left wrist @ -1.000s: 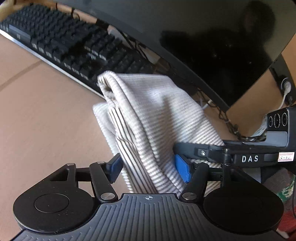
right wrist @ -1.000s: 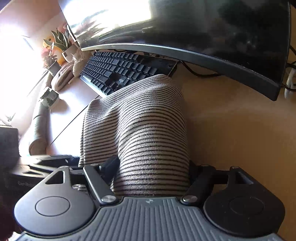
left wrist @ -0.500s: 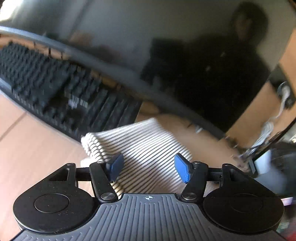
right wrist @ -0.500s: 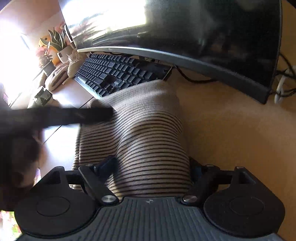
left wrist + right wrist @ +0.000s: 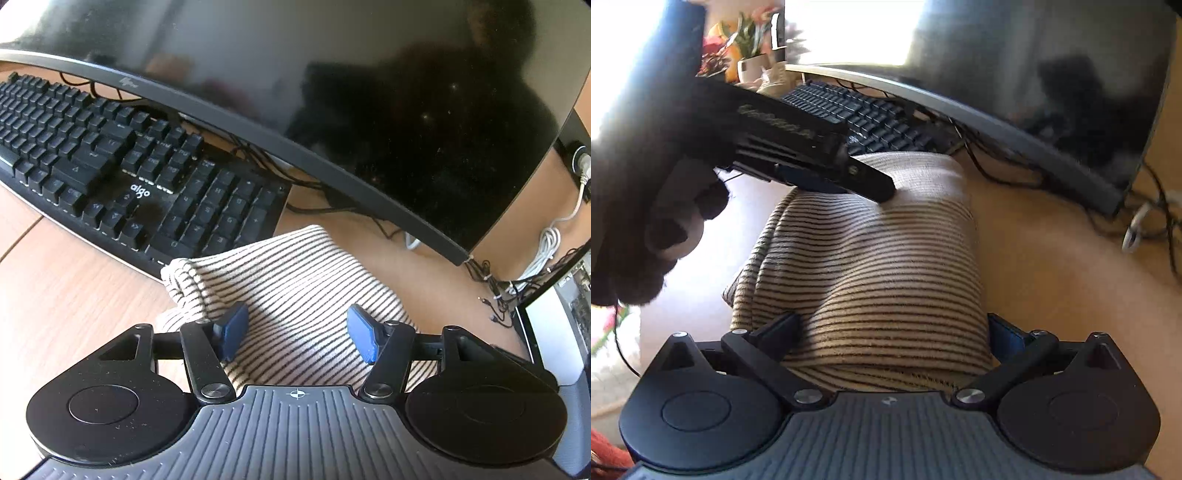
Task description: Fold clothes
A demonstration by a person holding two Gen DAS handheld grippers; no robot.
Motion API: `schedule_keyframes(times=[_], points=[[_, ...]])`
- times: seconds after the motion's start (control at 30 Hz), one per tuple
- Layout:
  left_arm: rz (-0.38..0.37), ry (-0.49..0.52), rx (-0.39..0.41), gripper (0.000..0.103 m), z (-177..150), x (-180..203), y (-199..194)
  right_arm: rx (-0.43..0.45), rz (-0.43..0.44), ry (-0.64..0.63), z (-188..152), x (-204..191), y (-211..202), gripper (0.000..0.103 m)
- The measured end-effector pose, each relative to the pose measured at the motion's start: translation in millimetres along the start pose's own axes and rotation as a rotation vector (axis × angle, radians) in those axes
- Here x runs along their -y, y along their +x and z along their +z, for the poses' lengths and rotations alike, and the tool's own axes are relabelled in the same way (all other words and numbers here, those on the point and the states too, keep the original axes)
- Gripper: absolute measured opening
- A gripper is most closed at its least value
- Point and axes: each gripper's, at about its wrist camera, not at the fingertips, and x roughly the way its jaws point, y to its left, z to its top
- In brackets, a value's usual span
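Striped garment [image 5: 295,295] lying folded on the wooden desk [image 5: 66,288], just in front of the black keyboard [image 5: 122,166] and below the curved monitor [image 5: 351,92]; far-left corner touching or overlapping the keyboard's near edge. Cream knit with thin dark stripes, several layers stacked at the left fold.

Left gripper [image 5: 297,330] — jaws spread wide, blue pads [image 5: 234,326] apart over the garment's near part, nothing pinched between them. In the right wrist view, same gripper [image 5: 882,190] reaching in from the left, held by a dark-gloved hand [image 5: 646,221], tip down on the far end of the cloth; cannot tell from that angle whether pressing or only touching.

Right gripper [image 5: 894,332] — jaws also wide, straddling the near end of the garment [image 5: 879,266]; cloth bulging up between the fingers [image 5: 779,328] and filling the gap. Fingers look close against the fabric sides, no closed pinch visible.

Cables [image 5: 535,266] bundled on the desk at right behind the monitor's corner. Potted plant [image 5: 750,48] in bright backlight at far left, beyond the keyboard [image 5: 857,114]. Heavy glare top-left in the right wrist view, detail washed out there.
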Motion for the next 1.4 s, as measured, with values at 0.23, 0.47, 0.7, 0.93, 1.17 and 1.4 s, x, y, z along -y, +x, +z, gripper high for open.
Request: schedule_keyframes(times=[0.23, 0.47, 0.7, 0.93, 1.17, 1.4], points=[[-0.011, -0.011, 0.011, 0.065, 1, -4, -4, -0.075, 0.128, 0.229, -3, 19, 11, 0.103], [0.002, -0.051, 0.056, 0.063, 2, -9, -26, -0.084, 0.272, 0.349, -2, 38, 7, 0.103], [-0.003, -0.168, 0.021, 0.077, -36, -13, -70, 0.067, 0.265, 0.436, -1, 84, -30, 0.076], [-0.133, -0.257, -0.104, 0.077, -88, -6, -43, -0.045, 0.364, 0.619, -20, 93, 1, 0.063], [-0.17, -0.198, -0.06, 0.079, -79, 0, -27, 0.014, 0.324, 0.349, 19, 57, -25, 0.058], [-0.049, -0.161, 0.048, 0.079, -74, -3, -88, -0.075, 0.131, 0.077, -7, 2, -6, 0.063]])
